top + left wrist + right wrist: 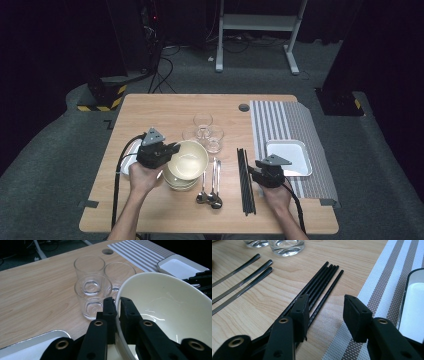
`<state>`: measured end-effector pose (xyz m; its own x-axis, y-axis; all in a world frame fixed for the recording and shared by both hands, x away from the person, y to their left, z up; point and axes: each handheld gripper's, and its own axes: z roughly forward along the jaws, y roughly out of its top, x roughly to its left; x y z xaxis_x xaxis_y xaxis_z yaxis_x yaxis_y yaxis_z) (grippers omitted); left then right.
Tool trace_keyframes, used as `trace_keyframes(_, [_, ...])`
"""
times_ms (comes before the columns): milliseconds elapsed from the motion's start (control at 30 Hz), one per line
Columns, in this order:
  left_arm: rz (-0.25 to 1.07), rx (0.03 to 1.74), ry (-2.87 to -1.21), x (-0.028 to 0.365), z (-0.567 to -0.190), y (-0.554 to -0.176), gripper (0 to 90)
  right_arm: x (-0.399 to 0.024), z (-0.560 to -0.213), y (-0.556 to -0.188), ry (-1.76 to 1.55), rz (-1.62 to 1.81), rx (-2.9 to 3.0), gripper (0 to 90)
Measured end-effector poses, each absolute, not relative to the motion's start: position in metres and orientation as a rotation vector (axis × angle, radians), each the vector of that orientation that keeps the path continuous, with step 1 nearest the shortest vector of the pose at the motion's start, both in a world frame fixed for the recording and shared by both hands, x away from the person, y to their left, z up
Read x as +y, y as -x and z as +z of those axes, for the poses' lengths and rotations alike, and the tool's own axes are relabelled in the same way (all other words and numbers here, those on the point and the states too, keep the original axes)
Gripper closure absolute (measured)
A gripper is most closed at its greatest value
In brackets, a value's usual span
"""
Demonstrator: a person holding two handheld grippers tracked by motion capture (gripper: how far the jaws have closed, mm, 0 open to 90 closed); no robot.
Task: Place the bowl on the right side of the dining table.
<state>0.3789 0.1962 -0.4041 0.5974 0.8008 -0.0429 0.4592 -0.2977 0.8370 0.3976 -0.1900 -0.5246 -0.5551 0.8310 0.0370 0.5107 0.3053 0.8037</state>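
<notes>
Left gripper [116,305] pinching cream bowl [170,305] rim, right of glasses [93,293] | right gripper [325,308] spread, empty, over chopsticks [322,283] right of bowl

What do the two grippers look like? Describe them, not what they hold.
Both the left gripper and the right gripper are black, boxy, hand-held units topped by a grey three-cornered plate. Each has two black jaws with flat rectangular pads and metal-ringed pivots. A black cable trails from each. Forearms are bare, no sleeves showing.
</notes>
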Motion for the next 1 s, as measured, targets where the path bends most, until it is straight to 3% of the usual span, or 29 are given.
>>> trace_keyframes(1000, [0.448,0.975,-1.924,0.176,-0.404,-0.390,83.5,-0.192,-0.524,-0.398,-1.214,1.155,2.189,55.4])
